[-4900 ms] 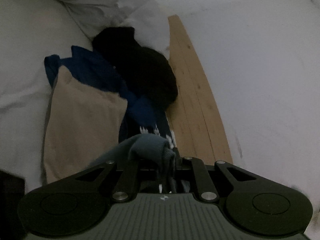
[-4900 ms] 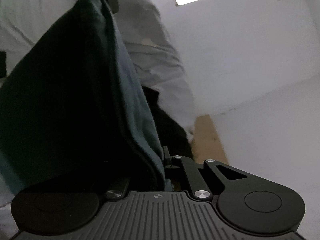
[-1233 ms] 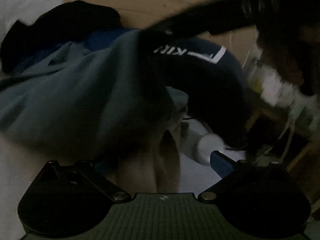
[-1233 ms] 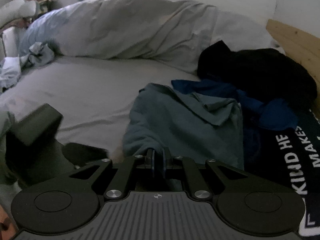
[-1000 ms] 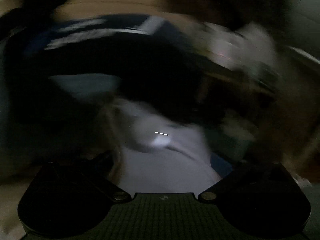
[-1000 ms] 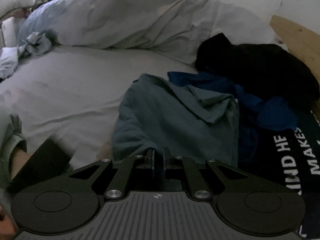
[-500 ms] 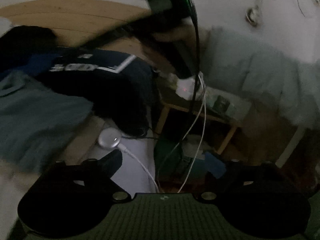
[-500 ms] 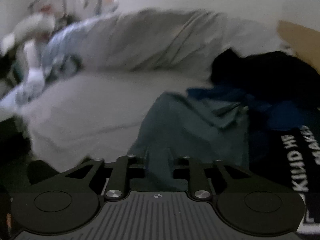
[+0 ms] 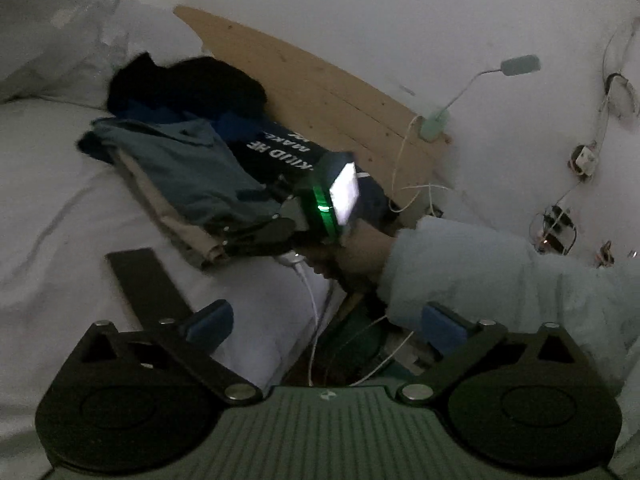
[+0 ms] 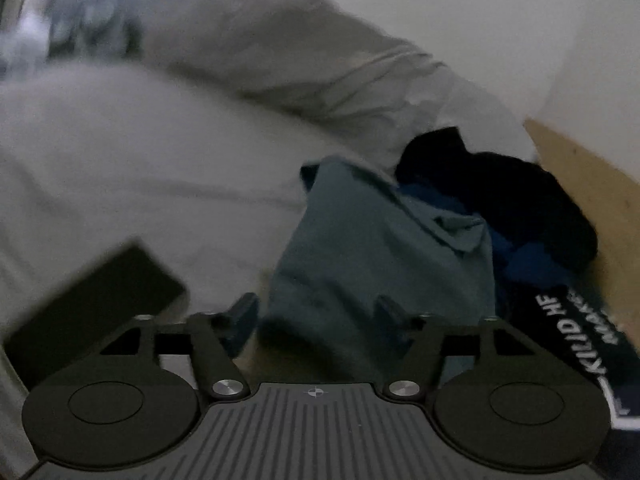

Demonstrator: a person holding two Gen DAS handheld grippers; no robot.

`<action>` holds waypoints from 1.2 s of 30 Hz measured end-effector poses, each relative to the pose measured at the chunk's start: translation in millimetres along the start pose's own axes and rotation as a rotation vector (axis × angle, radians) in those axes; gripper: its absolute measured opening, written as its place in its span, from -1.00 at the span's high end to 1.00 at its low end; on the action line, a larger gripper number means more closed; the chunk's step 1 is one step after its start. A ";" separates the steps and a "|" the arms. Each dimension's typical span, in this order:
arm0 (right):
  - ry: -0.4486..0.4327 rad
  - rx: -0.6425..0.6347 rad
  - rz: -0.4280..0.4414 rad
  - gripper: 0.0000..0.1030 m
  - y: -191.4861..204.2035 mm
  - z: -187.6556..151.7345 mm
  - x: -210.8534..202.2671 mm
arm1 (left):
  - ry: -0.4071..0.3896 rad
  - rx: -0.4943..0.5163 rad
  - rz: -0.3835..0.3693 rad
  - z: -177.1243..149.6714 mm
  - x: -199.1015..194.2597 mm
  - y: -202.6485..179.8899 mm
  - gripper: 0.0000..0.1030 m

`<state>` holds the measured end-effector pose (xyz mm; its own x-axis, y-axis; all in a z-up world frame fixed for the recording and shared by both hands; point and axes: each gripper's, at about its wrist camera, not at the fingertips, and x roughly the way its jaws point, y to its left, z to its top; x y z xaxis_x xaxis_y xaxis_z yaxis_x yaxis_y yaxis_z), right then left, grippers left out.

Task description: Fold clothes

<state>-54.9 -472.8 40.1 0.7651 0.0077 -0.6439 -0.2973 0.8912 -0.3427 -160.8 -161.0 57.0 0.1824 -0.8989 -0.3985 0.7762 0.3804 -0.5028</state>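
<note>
Left gripper [image 9: 326,322]: my jaws stand wide apart, nothing between the blue pads [image 9: 208,318]. Below the gap lie the edge of the bed [image 9: 60,208] and white cables [image 9: 310,304] hanging down its side. A flat dark strip [image 9: 146,284] lies on the white sheet just ahead of my left pad.

Right gripper [image 10: 316,314]: jaws also wide, nothing clamped. The near hem of the teal shirt [image 10: 384,256] lies between and just ahead of the fingers; contact cannot be told, this view is blurred. A dark flat object [image 10: 100,300] sits on the sheet to the left of the fingers.

From the left wrist view, my right gripper [image 9: 256,232] rests at the near end of the folded stack, its body showing a green light strip, my right hand [image 9: 352,248] behind it in a pale sleeve.

Clothes: teal shirt [image 9: 188,168] folded on top of a beige garment [image 9: 176,224], both on the bed near its edge. Beside it, toward the wooden headboard [image 9: 328,108], a dark shirt with white lettering [image 9: 280,148]; a blue garment [image 10: 524,256] and a black garment [image 9: 192,84] bunch up behind. A rumpled duvet [image 10: 288,60] lies across the far side of the bed.

A clip lamp [image 9: 516,66] is fixed at the headboard end, with cables and sockets on the white wall [image 9: 400,20]
</note>
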 end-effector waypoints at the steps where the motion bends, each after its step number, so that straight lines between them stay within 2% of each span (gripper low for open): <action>1: 0.041 0.013 0.010 -0.36 2.0 -0.4 3.7 | -0.002 -0.003 0.031 0.8 -13.7 2.2 -1.00; 2: 0.082 0.025 0.019 -0.21 4.1 -0.7 7.4 | -0.007 -0.015 0.055 0.9 -24.1 2.7 -1.00; 4: 0.164 0.051 0.039 -0.15 8.1 -1.5 14.8 | -0.041 -0.030 0.070 1.4 -48.0 1.3 -1.00; 6: 0.109 -0.017 0.108 -0.31 21.6 5.7 -11.4 | -0.087 -0.019 0.101 3.1 -72.1 0.8 -1.00; 8: 0.062 0.027 0.137 -0.43 16.4 13.0 -30.9 | -0.132 -0.015 0.136 1.2 -90.2 1.8 -1.00; 10: 0.027 0.153 0.141 -0.39 -6.9 17.9 -38.3 | -0.173 -0.031 0.176 -3.7 -101.9 5.4 -1.00; 11: 0.009 0.218 0.142 -0.24 -19.0 20.3 -41.7 | -0.190 -0.050 0.203 -6.9 -105.2 8.5 -1.00; 12: 0.009 0.280 0.130 0.28 -32.6 22.4 -40.1 | -0.208 -0.067 0.230 -9.5 -108.5 11.5 -1.00; 14: 0.010 0.364 0.093 0.99 -60.2 28.4 -33.9 | -0.251 -0.079 0.285 -9.6 -114.8 16.3 -1.00; 16: 0.007 0.396 0.066 0.99 -89.3 42.0 -26.2 | -0.301 -0.113 0.324 -4.9 -119.6 26.6 -1.00; 19: 0.008 0.374 0.020 0.99 -121.0 64.6 -11.4 | -0.358 -0.194 0.348 6.2 -126.0 46.8 -1.00; 22: 0.112 0.329 0.037 0.99 -146.0 84.3 32.2 | -0.398 -0.269 0.348 19.7 -130.1 68.4 -1.00; 26: 0.260 0.274 -0.008 0.99 -179.0 89.6 117.7 | -0.432 -0.387 0.346 34.4 -125.5 101.2 -1.00; 31: 0.475 0.200 0.010 0.99 -192.7 84.3 198.2 | -0.417 -0.420 0.377 41.6 -110.6 124.5 -1.00; 33: 0.320 0.210 -0.042 0.98 -205.2 106.4 192.4 | -0.406 -0.452 0.382 37.3 -106.0 128.6 -1.00; 35: -0.056 0.383 -0.095 0.94 -220.9 112.0 148.8 | -0.394 -0.469 0.383 29.7 -104.2 128.1 -1.00; 36: -0.252 0.471 -0.120 0.86 -228.8 114.3 126.0 | -0.384 -0.468 0.393 28.0 -101.4 127.3 -1.00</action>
<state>174.8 -623.9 115.5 0.9082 -0.0500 -0.4156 0.0444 0.9987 -0.0232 -63.6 -27.5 54.8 0.6612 -0.6567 -0.3627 0.2852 0.6672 -0.6882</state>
